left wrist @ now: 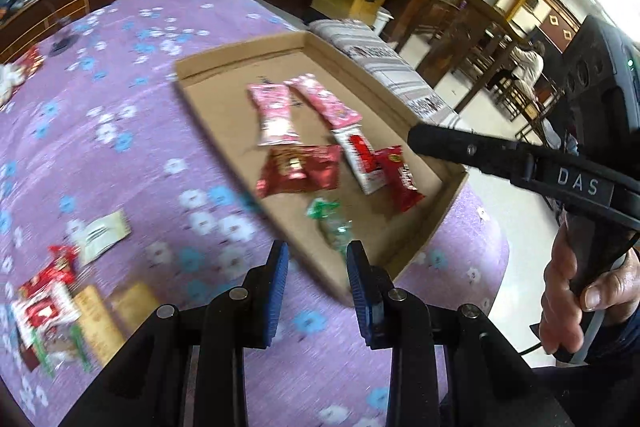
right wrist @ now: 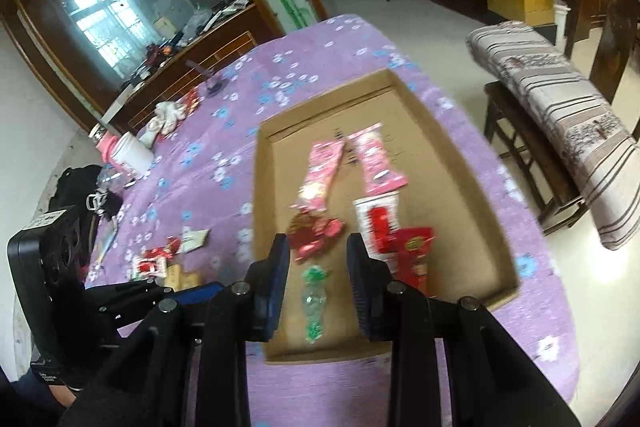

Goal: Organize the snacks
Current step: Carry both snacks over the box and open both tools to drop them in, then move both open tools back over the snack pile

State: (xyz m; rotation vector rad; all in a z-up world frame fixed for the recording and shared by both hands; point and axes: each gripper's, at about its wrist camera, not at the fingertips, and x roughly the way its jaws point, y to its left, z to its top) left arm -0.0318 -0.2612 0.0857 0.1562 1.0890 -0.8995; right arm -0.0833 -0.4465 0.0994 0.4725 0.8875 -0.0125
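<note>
A shallow cardboard tray [left wrist: 224, 95] [right wrist: 472, 163] lies on the purple flowered tablecloth. In it lie two pink packets [left wrist: 274, 115] [right wrist: 322, 171], a dark red packet [left wrist: 298, 171] [right wrist: 316, 233], a white and red packet [left wrist: 362, 159] [right wrist: 378, 217], a red packet [left wrist: 400, 179] [right wrist: 416, 247] and a green clear-wrapped candy [left wrist: 332, 223] [right wrist: 314, 301]. My left gripper [left wrist: 318, 263] is open and empty, just short of the tray's near edge. My right gripper [right wrist: 318, 259] is open and empty above the green candy. Loose snacks [left wrist: 60, 291] [right wrist: 160, 261] lie on the cloth left of the tray.
A cushioned wooden bench [right wrist: 560, 115] stands right of the table. A white cup [right wrist: 132, 155], gloves [right wrist: 170, 113] and a black bag [right wrist: 80, 183] sit at the table's far left. The right gripper's body [left wrist: 520, 163] reaches over the tray's right corner.
</note>
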